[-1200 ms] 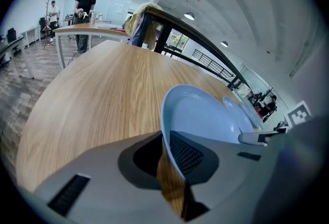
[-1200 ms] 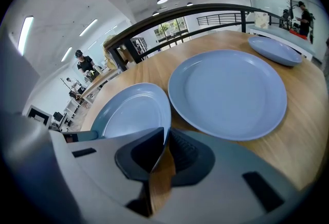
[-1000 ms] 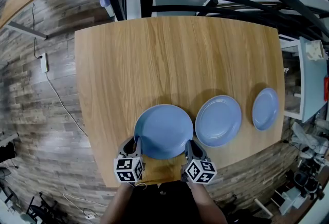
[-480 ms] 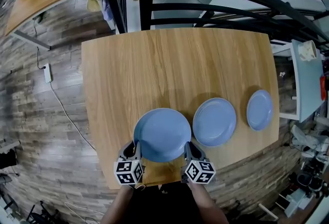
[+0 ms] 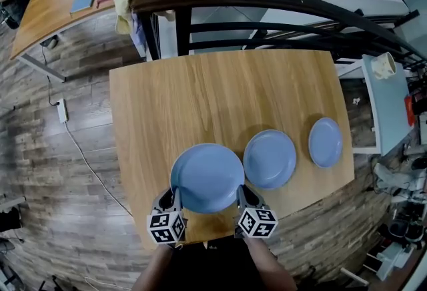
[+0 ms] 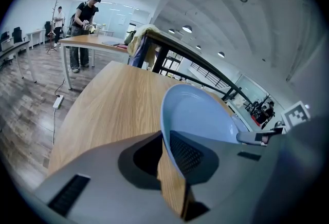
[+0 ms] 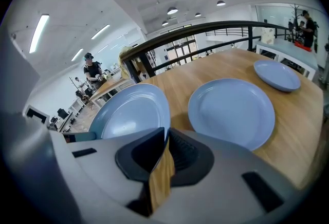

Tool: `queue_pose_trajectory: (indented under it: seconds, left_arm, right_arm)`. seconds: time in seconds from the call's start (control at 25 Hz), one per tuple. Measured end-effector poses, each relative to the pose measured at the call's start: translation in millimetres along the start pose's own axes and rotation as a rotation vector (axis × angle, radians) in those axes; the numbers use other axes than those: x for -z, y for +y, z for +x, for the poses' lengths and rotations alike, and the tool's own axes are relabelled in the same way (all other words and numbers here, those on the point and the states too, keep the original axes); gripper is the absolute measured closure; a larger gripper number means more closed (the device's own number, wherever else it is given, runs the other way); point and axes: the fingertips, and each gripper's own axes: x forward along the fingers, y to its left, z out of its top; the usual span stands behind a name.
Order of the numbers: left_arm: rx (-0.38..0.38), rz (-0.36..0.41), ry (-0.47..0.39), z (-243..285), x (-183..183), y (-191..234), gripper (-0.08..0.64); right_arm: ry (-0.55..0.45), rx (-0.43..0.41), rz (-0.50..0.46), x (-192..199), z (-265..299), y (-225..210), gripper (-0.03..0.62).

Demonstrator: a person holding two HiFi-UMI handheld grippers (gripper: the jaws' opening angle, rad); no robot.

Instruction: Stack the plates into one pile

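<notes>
Plate carry, head view: the large plate [image 5: 207, 177] sits at the 6 o'clock edge of the counter [image 5: 200, 89] and appears raised just off the wood. The left gripper [image 5: 175, 196] nips its rim at 7 o'clock and the right gripper [image 5: 243, 193] nips it at 5 o'clock. The middle plate [image 5: 269, 159] lies just beside it toward 2 o'clock, and the small plate [image 5: 325, 141] lies further along the same line, apart from both.

Left gripper view: the jaws of the left gripper [image 6: 165, 147] are pinched on the rim of the large plate [image 6: 205, 112], with the ribbed pad against its inner face. The dish tilts up and away from us.

Right gripper view: the right gripper [image 7: 165, 142] likewise clamps the rim of the large plate [image 7: 128, 111] by a shallow bite. The middle plate [image 7: 231, 110] lies flat at 1 o'clock, with the small plate [image 7: 277, 75] beyond it.

We judge the step in hand to be carrying the large plate toward the pile. To do it well, we keep both pinches firm and move the hands together at equal height, so that neither bite twists free. We clear the neighbouring rim before lowering. A wide plate on a narrower one must be centred, so we release only once it rests flat.
</notes>
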Motion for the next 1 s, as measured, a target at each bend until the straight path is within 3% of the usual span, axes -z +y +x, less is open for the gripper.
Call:
queue_pose_trajectory:
  seconds: [0.4, 1.0]
  left_arm:
    - [0.022, -0.014, -0.055, -8, -18, -19, 0.503]
    - [-0.066, -0.086, -0.116, -7, -9, -76, 0.511]
  right_arm:
    - [-0.057, 0.000, -0.009, -26, -20, -1, 0.546]
    - [-0.043, -0.102, -0.052, -57, -34, -47, 0.546]
